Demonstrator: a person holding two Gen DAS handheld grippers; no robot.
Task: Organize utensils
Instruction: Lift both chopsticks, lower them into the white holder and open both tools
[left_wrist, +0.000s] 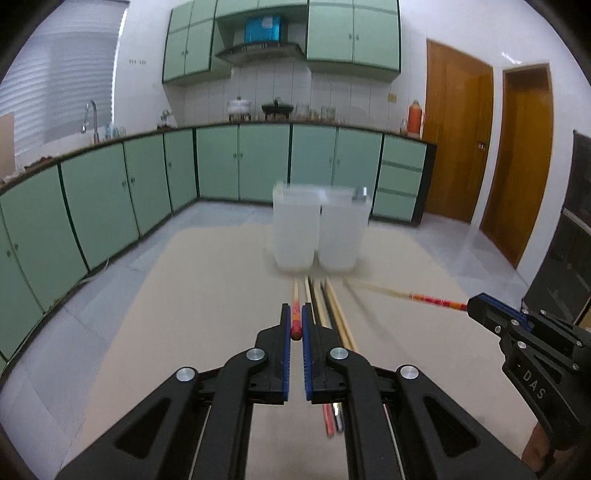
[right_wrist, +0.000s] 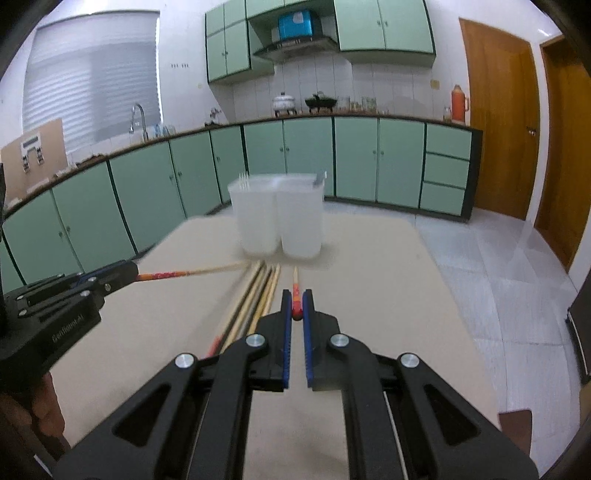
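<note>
My left gripper is shut on a red-patterned chopstick, held by its red end above the table with the wooden tip pointing away. My right gripper is shut on a matching red-patterned chopstick in the same way. Each gripper shows in the other's view: the right gripper with its chopstick, the left gripper with its chopstick. Several loose chopsticks lie in a row on the beige table. Two translucent white holders stand side by side beyond them.
The beige table stretches ahead over a grey tiled floor. Green cabinets line the far wall and left side. Wooden doors stand at the right. A metal utensil sticks out of the right holder.
</note>
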